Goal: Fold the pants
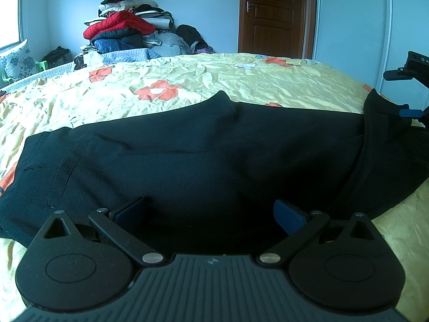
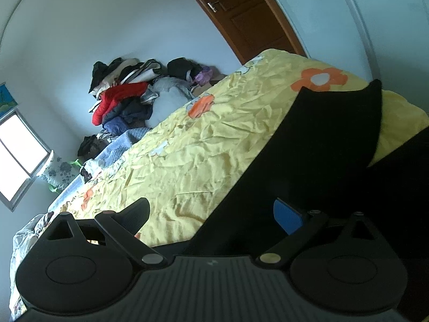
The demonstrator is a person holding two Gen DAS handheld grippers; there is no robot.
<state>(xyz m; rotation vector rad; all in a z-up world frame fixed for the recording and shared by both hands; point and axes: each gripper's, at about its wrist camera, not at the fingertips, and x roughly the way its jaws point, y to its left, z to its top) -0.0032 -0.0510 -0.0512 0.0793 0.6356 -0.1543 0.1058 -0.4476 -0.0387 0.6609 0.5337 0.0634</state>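
Observation:
Black pants (image 1: 187, 155) lie spread across a yellow flowered bedsheet (image 1: 187, 80), with the waist end at the left. My left gripper (image 1: 209, 216) is open, low over the pants' near edge, with fabric between its blue pads. In the left wrist view the right gripper (image 1: 410, 114) shows at the far right beside a raised fold of the pants. In the right wrist view the right gripper (image 2: 211, 214) is open and tilted, and a lifted flap of the pants (image 2: 321, 134) stands up by its right pad (image 2: 288, 216).
A pile of clothes and bedding (image 1: 126, 29) is stacked against the far wall. A brown door (image 1: 276, 13) stands at the back right. A window (image 2: 18, 155) and a flowered pillow (image 1: 18, 59) are at the left.

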